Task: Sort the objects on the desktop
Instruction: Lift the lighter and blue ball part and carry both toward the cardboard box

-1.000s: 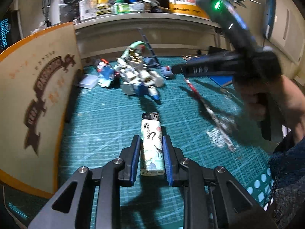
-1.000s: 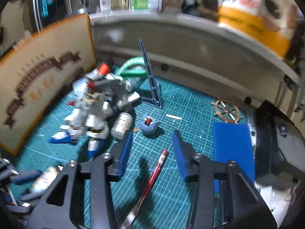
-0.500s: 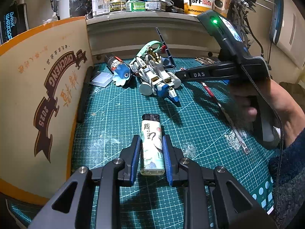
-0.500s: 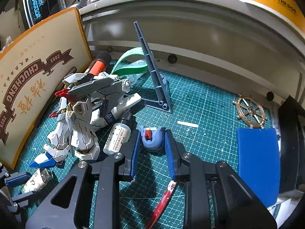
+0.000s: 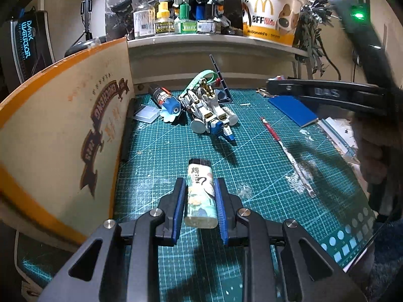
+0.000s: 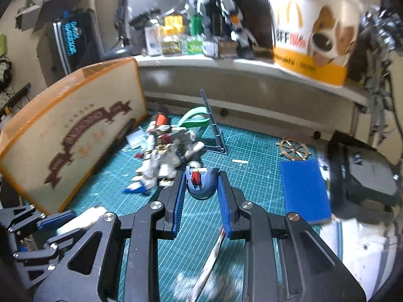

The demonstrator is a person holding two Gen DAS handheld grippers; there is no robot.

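My left gripper [image 5: 199, 188] is shut on a white and green printed lighter [image 5: 200, 193] and holds it above the green cutting mat [image 5: 252, 166]. My right gripper [image 6: 200, 181] is shut on a small blue-grey model part with a red centre [image 6: 200, 185] and holds it lifted above the mat [image 6: 252, 176]. In the left wrist view the right gripper [image 5: 274, 85] shows at the upper right, held by a hand. In the right wrist view the left gripper [image 6: 54, 222] with the lighter [image 6: 80, 220] shows at the lower left.
A white toy robot [image 5: 209, 110] lies at the mat's back with a blue flower-shaped piece [image 5: 170, 107] and a green band. A red-handled tool [image 5: 284, 143], a blue pad [image 6: 303, 191], a brass ship's wheel [image 6: 293, 149], a leaning printed board [image 5: 63, 130], a shelf with bottles and a McDonald's bucket [image 5: 270, 16].
My right gripper closed on the blue-grey model part and has lifted it up and back from the mat. My left gripper has risen a little, still holding the lighter.
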